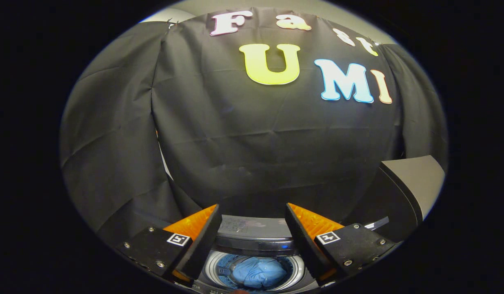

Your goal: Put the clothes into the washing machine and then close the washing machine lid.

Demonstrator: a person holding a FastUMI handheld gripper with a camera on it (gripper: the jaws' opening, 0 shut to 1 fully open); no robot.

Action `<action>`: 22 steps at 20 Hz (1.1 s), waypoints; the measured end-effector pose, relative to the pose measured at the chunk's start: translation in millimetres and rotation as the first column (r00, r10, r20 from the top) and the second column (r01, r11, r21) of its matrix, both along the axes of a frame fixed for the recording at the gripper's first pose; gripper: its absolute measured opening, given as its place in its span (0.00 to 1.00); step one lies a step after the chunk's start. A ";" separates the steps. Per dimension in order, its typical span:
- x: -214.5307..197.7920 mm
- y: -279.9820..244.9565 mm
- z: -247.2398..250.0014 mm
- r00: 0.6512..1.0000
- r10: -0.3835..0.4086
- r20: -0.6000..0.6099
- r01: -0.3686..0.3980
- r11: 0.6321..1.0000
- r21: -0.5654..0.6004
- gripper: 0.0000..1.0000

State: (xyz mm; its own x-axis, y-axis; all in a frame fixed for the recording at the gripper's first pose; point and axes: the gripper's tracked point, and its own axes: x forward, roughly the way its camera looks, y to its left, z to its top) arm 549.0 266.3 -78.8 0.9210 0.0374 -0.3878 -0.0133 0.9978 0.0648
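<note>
Already down in the round steel drum of the top-loading washing machine: soft crumpled blue cloth, below and between spread, empty gripper fingers. Light, limp; no clear long axis. Raised dark rigid lid beside, probably best taken at free edge.

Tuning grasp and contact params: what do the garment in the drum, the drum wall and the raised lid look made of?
Blue garment: soft woven fabric, matte, judging by its crumpled folds. Drum wall: looks like bright metal, shiny and ribbed, probably stainless. Raised lid, beyond the tongs: smooth grey panel with a dull sheen, likely plastic, possibly painted metal. The tongs hang open above the drum, holding nothing.
</note>
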 end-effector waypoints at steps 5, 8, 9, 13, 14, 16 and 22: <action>-22.2 3.8 -13.2 1.000 -0.002 -0.015 0.002 1.000 0.003 0.97; -38.3 8.2 -26.1 0.999 0.002 -0.035 -0.002 1.000 0.003 0.97; -45.1 12.0 -32.5 0.999 0.008 -0.046 -0.008 1.000 -0.001 0.96; -75.5 25.2 -55.9 0.996 0.040 -0.076 -0.043 0.998 -0.038 0.96; -82.1 26.8 -60.2 0.996 0.045 -0.081 -0.049 0.998 -0.047 0.96; -95.6 30.7 -62.3 0.995 0.056 -0.080 -0.060 0.997 -0.051 0.96; -152.6 13.9 -30.0 0.999 0.045 0.010 -0.044 0.998 -0.040 0.96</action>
State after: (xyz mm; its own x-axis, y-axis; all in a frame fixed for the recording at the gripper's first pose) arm 396.3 280.2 -108.8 0.9230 0.0631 -0.3796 -0.0583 0.9980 0.0242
